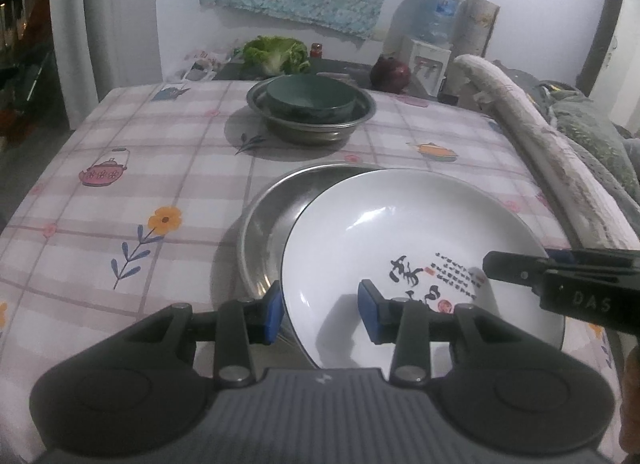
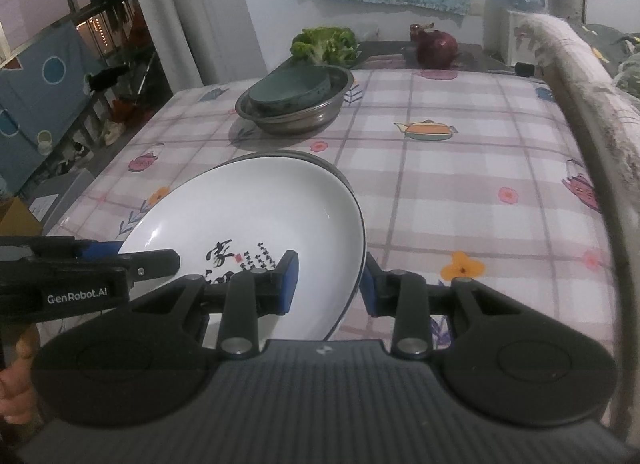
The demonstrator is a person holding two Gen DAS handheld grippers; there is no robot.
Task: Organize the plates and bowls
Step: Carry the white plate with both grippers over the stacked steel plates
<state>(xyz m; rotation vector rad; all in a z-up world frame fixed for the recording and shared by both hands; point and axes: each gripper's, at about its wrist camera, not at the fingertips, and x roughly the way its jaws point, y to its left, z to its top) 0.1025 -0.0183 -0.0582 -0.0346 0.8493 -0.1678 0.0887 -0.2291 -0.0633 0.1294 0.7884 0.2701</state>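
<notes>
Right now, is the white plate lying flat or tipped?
Tipped. The white plate has its near rim raised between both grippers' fingers, its far edge dipping into the steel dish below.

plate [image 1: 400,232]: sitting over the metal pan [image 1: 276,215], near edge of the table [image 1: 120,167]
bowl [image 1: 310,97]: nesting in the basin [image 1: 312,121], farther back

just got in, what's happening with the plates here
A person holds a gripper in each hand, and both grip the white plate by its rim, the left gripper on one side, the right gripper on the opposite side. The plate hangs tilted over a steel plate on the table. Farther back, a green bowl sits inside a steel bowl.
</notes>
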